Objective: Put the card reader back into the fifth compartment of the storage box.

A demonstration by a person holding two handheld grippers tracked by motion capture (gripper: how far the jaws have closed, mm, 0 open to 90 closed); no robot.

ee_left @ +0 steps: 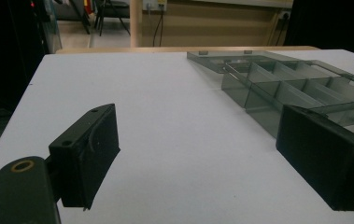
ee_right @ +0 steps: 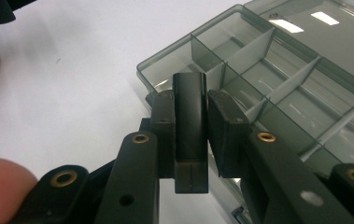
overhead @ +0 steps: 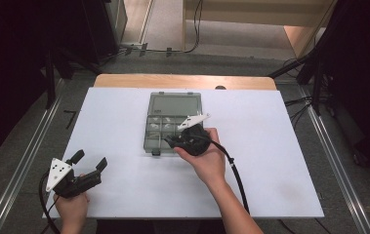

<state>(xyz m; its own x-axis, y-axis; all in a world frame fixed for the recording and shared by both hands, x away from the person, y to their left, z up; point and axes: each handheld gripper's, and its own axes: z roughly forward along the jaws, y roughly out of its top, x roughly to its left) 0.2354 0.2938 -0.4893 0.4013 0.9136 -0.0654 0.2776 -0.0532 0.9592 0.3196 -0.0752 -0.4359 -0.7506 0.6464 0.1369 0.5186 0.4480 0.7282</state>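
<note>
High view, box: a smoky clear box (overhead: 173, 122) lay in the middle of the white tabletop (overhead: 270, 161), lid flat behind it.
High view, right gripper (overhead: 173, 142): it sat at the box's near edge, much nearer to the box than the left one.
High view, left gripper (overhead: 91, 163): it waited at the near left corner, well apart from the box.
Left gripper view, fingers (ee_left: 88, 154): they stood wide apart with nothing between; the box (ee_left: 286, 86) lay ahead and to the right.
Right gripper view, fingers (ee_right: 163, 135): they were clamped on a small dark clasp (ee_right: 191, 126) at the box's front edge (ee_right: 165, 79). The clasp's long side ran the same way as the fingers.
</note>
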